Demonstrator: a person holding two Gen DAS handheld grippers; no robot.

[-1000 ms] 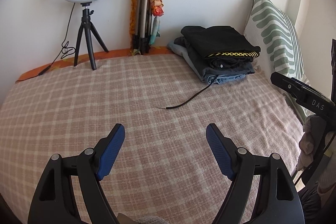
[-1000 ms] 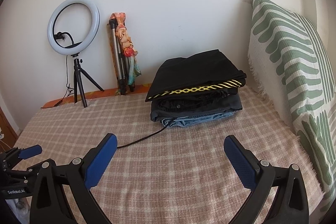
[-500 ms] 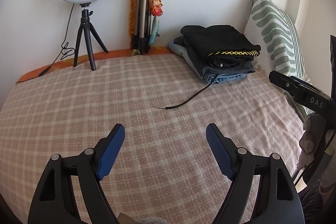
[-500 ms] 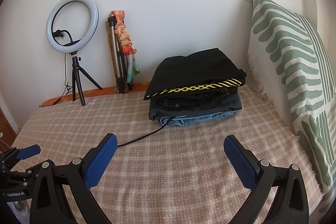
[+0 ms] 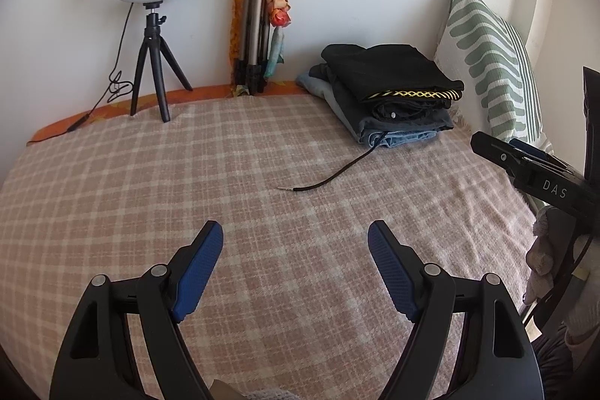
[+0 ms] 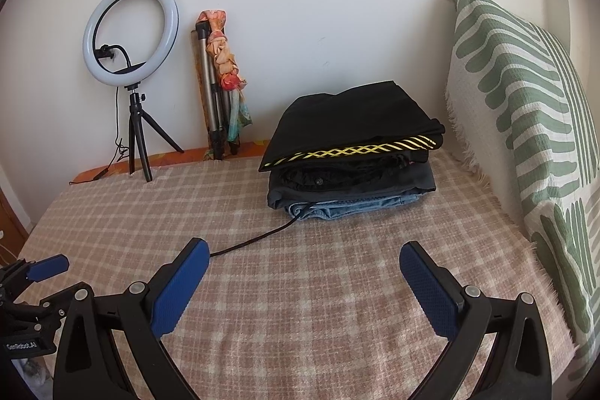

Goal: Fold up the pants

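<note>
A stack of folded pants [image 5: 390, 100] lies at the back right of the bed: black with a yellow-patterned band on top, dark grey below, blue denim at the bottom. It also shows in the right wrist view [image 6: 352, 160]. A black drawstring [image 5: 330, 175] trails from the stack over the blanket, also seen in the right wrist view [image 6: 258, 238]. My left gripper [image 5: 296, 242] is open and empty above the blanket. My right gripper [image 6: 303, 257] is open and empty, short of the stack; it also shows at the right edge of the left wrist view [image 5: 532, 160].
A pink checked blanket [image 5: 187, 182] covers the bed. A ring light on a tripod [image 5: 153, 25] and a folded tripod with a scarf [image 5: 258, 25] stand against the back wall. A green-striped pillow [image 6: 525, 119] leans at the right.
The right gripper has shifted slightly toward the stack. The left gripper has hardly moved. Both stay open.
</note>
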